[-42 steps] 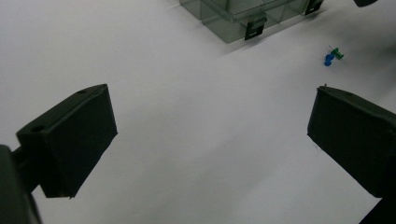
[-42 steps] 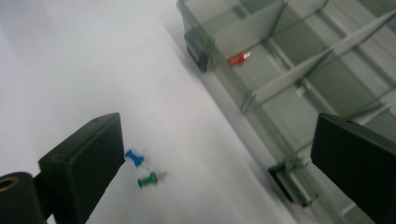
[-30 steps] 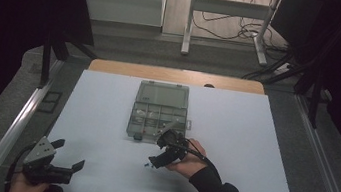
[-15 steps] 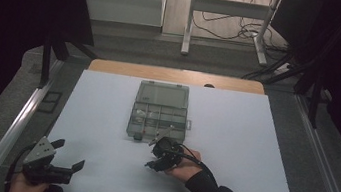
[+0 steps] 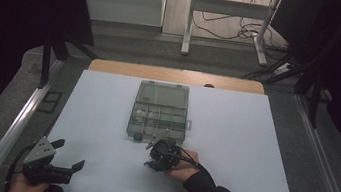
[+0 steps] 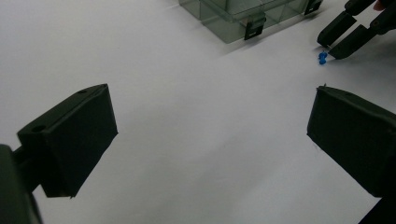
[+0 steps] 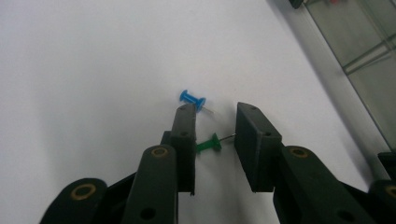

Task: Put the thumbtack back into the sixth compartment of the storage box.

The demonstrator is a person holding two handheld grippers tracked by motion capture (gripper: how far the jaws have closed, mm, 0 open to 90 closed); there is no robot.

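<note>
Right gripper (image 7: 215, 135) closing around a green pushpin (image 7: 209, 144)

Its fingers have just been narrowing, with the pin between them on the table (image 5: 251, 153), a blue pushpin (image 7: 193, 100) just beside; left gripper (image 5: 56, 160) fingers wide apart.

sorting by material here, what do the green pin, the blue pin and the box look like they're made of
Green pushpin: glossy moulded plastic head, probably, with a thin bright metal-looking point.
Blue pushpin: same spool-shaped shiny plastic head, and a fine pale tip, likely metal.
Compartment box: clear, slightly smoky hard plastic, since its dividers show through the walls; its dark latches look like opaque plastic.
</note>
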